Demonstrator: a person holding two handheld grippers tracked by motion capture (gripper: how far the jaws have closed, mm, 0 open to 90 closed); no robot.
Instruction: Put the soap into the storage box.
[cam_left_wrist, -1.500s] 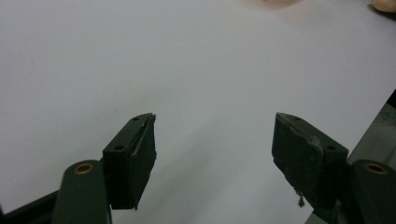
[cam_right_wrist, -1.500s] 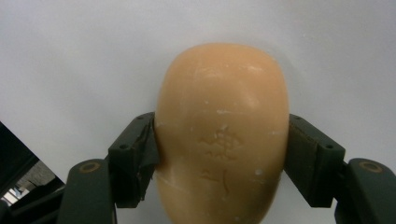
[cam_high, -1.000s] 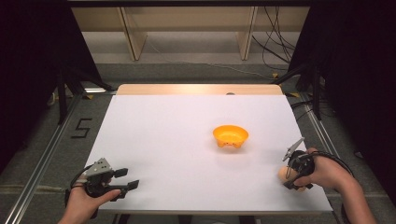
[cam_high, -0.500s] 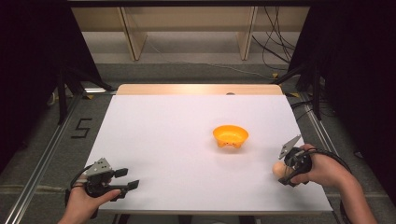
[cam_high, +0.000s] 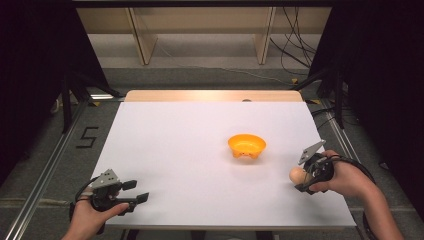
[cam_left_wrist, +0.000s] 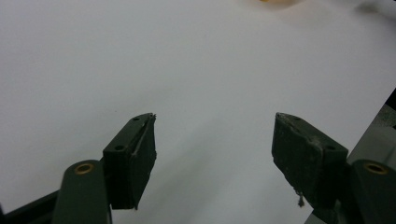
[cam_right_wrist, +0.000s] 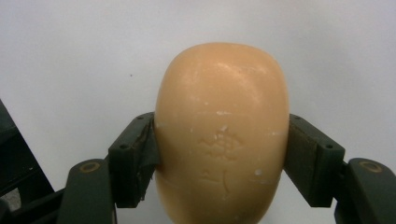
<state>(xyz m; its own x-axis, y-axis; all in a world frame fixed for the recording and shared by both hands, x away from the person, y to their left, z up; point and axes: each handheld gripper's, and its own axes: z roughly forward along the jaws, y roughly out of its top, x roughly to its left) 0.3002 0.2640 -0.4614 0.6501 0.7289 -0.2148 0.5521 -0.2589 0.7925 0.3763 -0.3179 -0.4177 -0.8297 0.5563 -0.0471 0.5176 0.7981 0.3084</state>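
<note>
While the right gripper (cam_high: 299, 176) clamps the egg (cam_right_wrist: 220, 130) between both pads, lifted near the table's (cam_high: 175, 150) right edge, delivery remains outstanding: the bowl (cam_high: 246, 145) sits empty, apart. Left gripper (cam_left_wrist: 212, 149) rests open, holding nothing.

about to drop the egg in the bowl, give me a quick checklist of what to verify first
1. Egg gripped on both sides by the right tool: ok.
2. Egg lifted clear of the table: cannot tell.
3. Orange bowl upright: ok.
4. Bowl free of other contents: ok, as far as the high view shows.
5. Path from the egg to the bowl free of obstacles: ok, bare table between them.
6. Left tool open and out of the way at the near left corner: ok.
</note>
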